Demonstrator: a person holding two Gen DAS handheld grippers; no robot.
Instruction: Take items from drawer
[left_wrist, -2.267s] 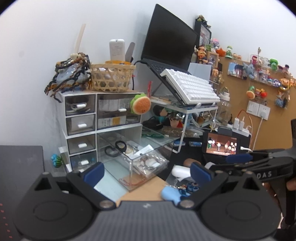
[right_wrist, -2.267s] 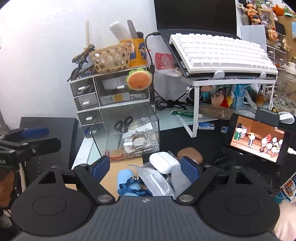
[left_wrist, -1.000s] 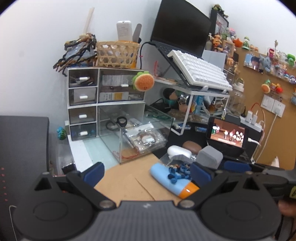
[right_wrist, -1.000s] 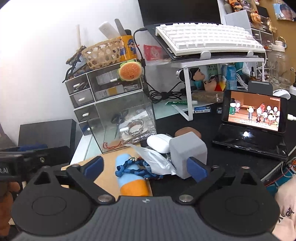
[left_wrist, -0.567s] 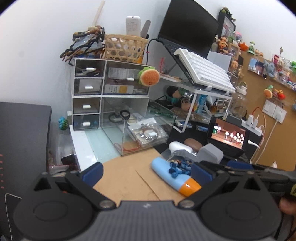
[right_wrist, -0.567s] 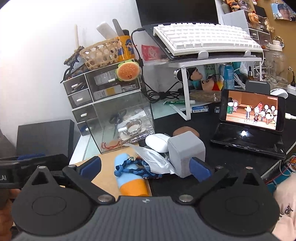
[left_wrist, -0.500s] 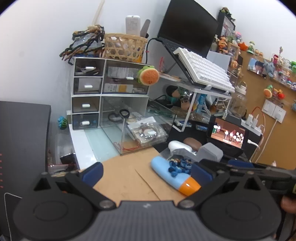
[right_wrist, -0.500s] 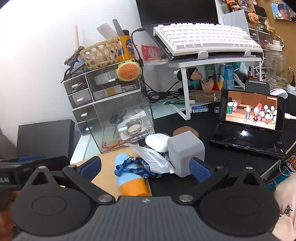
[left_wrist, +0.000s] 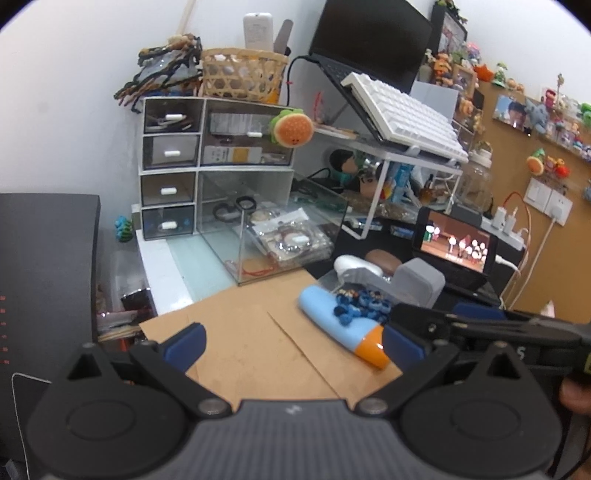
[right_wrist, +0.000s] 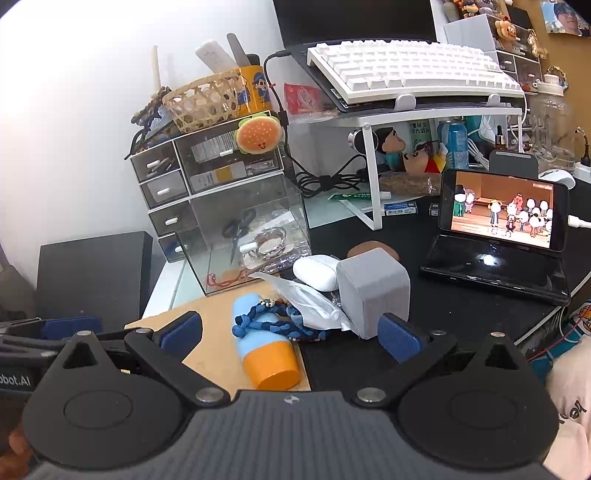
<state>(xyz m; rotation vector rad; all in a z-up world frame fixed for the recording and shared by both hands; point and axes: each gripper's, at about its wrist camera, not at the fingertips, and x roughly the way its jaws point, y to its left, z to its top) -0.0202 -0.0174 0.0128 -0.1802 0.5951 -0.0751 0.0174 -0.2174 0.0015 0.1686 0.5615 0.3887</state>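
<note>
A white drawer unit (left_wrist: 170, 162) stands at the back left, its large clear drawer (left_wrist: 273, 236) pulled out. Scissors (right_wrist: 236, 229), packets and a red string lie inside the clear drawer (right_wrist: 243, 229). In front of it lie a blue tube with an orange cap (right_wrist: 271, 362), a blue braided cord (right_wrist: 273, 325), a white earbud case (right_wrist: 317, 273) and a grey cube (right_wrist: 373, 291). My left gripper (left_wrist: 293, 345) is open and empty over the brown sheet. My right gripper (right_wrist: 291, 334) is open and empty just short of the tube.
A phone playing a video (right_wrist: 502, 214) stands on the black mat at the right. A white keyboard (right_wrist: 406, 66) rests on a white stand behind. A black box (left_wrist: 44, 258) fills the left side. The brown cardboard sheet (left_wrist: 258, 343) covers the near desk.
Both grippers have drawn back and up from the drawer, so more of the desk shows. The grey cube by the earbud case was not visible in the oldest frames.
</note>
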